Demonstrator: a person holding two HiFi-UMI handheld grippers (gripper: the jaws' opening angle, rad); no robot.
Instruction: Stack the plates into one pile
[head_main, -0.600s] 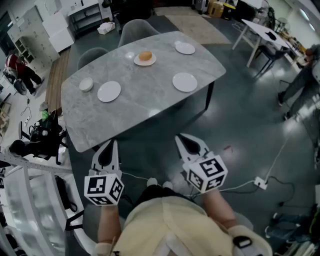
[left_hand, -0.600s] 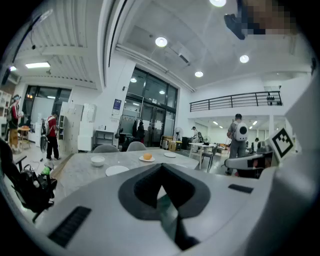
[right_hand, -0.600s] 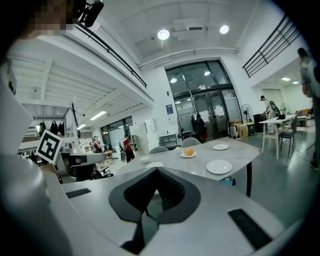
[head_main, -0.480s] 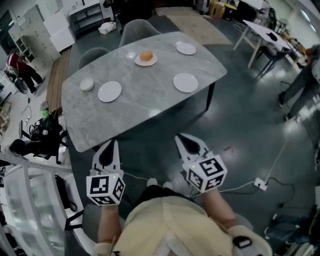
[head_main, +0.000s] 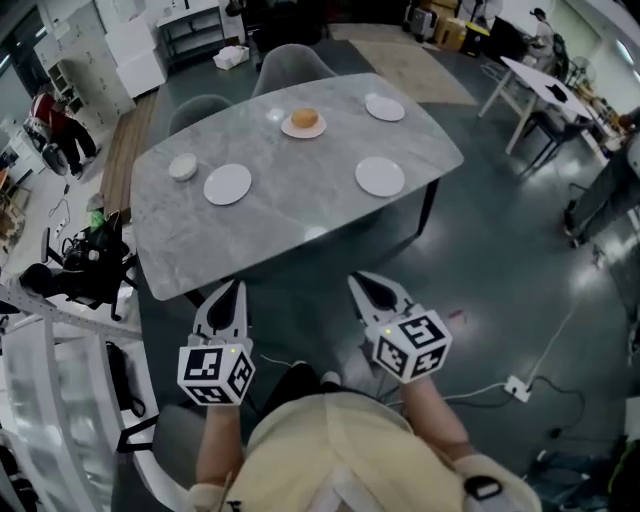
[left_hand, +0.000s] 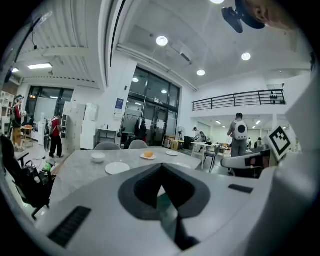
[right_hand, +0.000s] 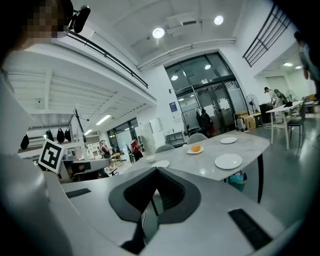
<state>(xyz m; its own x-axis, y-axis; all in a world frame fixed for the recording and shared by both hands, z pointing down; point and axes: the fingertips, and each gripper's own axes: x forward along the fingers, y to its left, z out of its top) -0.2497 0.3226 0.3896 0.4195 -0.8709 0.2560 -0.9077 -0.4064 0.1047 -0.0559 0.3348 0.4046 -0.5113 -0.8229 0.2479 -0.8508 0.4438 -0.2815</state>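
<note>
Three empty white plates lie apart on the grey marble table (head_main: 290, 215): one left (head_main: 228, 184), one right (head_main: 380, 176), one far right (head_main: 385, 107). A fourth plate (head_main: 304, 124) at the back carries an orange bun. My left gripper (head_main: 233, 290) and right gripper (head_main: 361, 283) are held side by side short of the table's near edge, both shut and empty. In the left gripper view the left plate (left_hand: 117, 168) shows beyond the shut jaws. In the right gripper view the right plate (right_hand: 228, 161) lies ahead to the right.
A small white bowl (head_main: 182, 166) sits at the table's left end. Two grey chairs (head_main: 290, 66) stand behind the table. Equipment and cables (head_main: 80, 270) crowd the floor at left. A white table (head_main: 545, 85) stands far right, and people move in the background.
The table has shifted slightly down and right in the head view as the camera moved. Both grippers stay shut and hold about the same place.
</note>
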